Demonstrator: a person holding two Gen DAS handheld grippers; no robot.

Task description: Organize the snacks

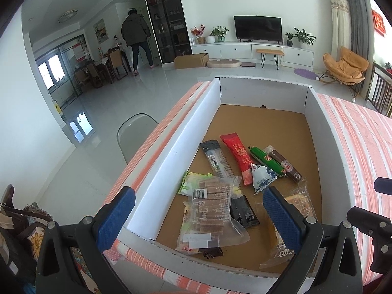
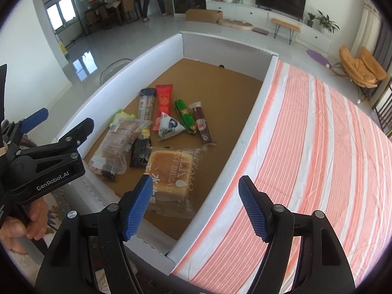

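Two grippers hover open-jawed over a white box (image 2: 247, 112) of snacks on a striped cloth (image 2: 318, 147).
Left gripper (image 1: 198, 210) and right gripper (image 2: 193, 205) grip nothing; the toast bread pack (image 2: 169, 178) lies near the box's near edge, the red packet (image 2: 164, 103) and green sausage (image 2: 185, 115) mid-floor.

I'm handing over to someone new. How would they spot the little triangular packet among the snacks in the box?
Start at the white-walled cardboard box on the striped cloth. In the row of long sticks on its brown floor, find the red stick and the green sausage. The triangular packet lies between their near ends: the only pyramid shape, white with blue print.
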